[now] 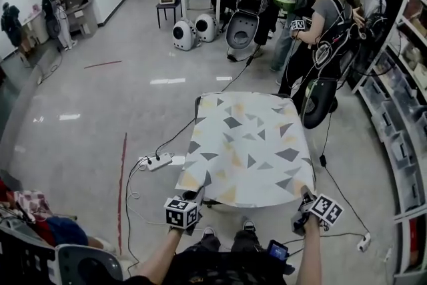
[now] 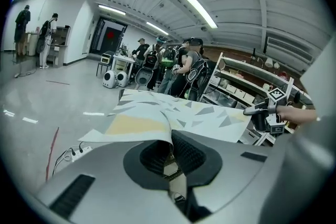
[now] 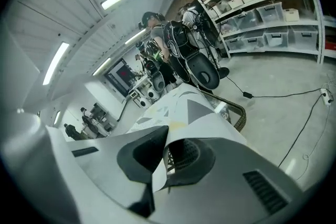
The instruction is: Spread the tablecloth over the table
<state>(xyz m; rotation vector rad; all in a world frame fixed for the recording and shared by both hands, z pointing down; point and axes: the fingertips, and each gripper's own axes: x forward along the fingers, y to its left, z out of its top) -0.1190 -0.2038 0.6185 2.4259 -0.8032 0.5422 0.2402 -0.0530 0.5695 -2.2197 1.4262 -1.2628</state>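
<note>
Here, the triangle-patterned tablecloth [image 1: 247, 143] lies over the small table [image 1: 197, 103], its near edge overhanging toward the person. The left gripper [image 1: 192, 197] and right gripper [image 1: 305, 197] each pinch a near corner, jaws clamped tight. Spreading looks nearly done; the next move likely calls for evening the overhang, then releasing.

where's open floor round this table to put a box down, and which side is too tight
Widest bare floor: beyond the tablecloth's far left edge, out toward the red floor line. Closer in on the left, the power strip takes room. Tight: the far right corner, where people stand beside the shelves; a cable crosses the right floor.
</note>
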